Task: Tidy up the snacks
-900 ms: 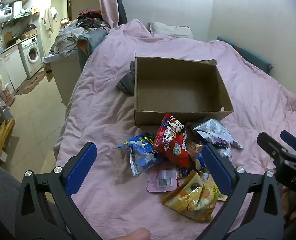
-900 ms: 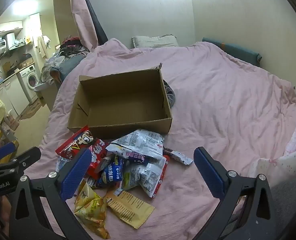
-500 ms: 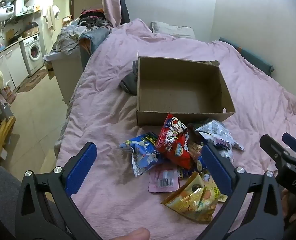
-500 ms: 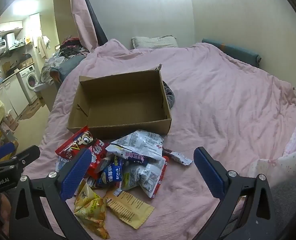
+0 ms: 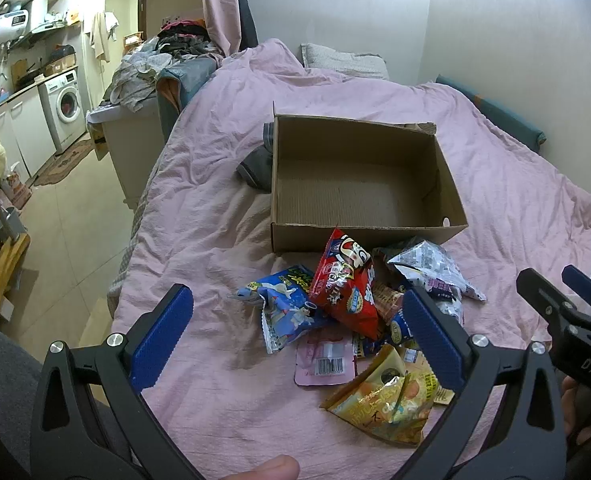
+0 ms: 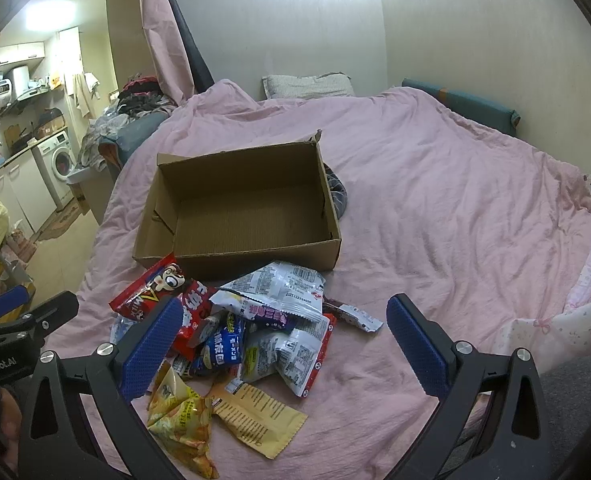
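Note:
An open, empty cardboard box [image 5: 359, 184] [image 6: 247, 208] sits on a pink bed cover. In front of it lies a pile of snack bags: a red bag [image 5: 345, 288] [image 6: 155, 288], a blue bag [image 5: 287, 304], a white bag [image 5: 431, 268] [image 6: 279, 288], a pink packet [image 5: 325, 364] and yellow bags [image 5: 387, 400] [image 6: 179, 416]. My left gripper [image 5: 295, 332] is open and empty above the near side of the pile. My right gripper [image 6: 279, 340] is open and empty over the pile; it also shows at the right edge of the left wrist view [image 5: 567, 312].
The pink bed cover [image 6: 435, 200] stretches to the right and back, with a pillow [image 6: 307, 86] at the wall. A grey cloth [image 5: 255, 164] lies by the box. Left of the bed are a clothes-covered cabinet [image 5: 135, 120], floor and a washing machine [image 5: 65, 108].
Both grippers stayed open and empty. The left wrist view drifted slightly, so the box and pile sit a little further right and lower. The right wrist view hardly changed.

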Action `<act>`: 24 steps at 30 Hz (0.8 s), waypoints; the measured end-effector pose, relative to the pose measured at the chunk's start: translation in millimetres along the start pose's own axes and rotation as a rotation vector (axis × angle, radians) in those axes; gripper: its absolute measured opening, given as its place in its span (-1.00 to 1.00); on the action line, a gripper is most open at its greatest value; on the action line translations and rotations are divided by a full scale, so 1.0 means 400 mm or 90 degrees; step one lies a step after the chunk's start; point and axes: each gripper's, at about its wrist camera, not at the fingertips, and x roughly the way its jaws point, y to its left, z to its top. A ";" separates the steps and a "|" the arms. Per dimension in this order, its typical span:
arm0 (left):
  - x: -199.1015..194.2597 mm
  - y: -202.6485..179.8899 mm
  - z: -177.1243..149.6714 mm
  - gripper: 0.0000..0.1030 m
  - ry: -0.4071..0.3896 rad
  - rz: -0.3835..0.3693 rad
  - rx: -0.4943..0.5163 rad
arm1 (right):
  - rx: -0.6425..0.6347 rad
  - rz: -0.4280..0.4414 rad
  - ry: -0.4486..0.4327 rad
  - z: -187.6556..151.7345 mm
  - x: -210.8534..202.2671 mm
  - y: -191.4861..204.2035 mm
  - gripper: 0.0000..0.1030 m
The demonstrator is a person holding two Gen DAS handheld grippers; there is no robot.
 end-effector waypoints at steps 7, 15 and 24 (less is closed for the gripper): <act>-0.008 0.003 0.002 1.00 -0.003 0.001 -0.002 | -0.001 -0.001 -0.002 0.003 -0.004 0.001 1.00; -0.015 0.010 0.003 1.00 -0.005 0.000 -0.004 | -0.003 0.000 -0.002 0.003 -0.004 0.003 1.00; -0.019 0.014 0.007 1.00 -0.004 -0.003 -0.005 | -0.003 -0.001 -0.003 0.003 -0.004 0.004 1.00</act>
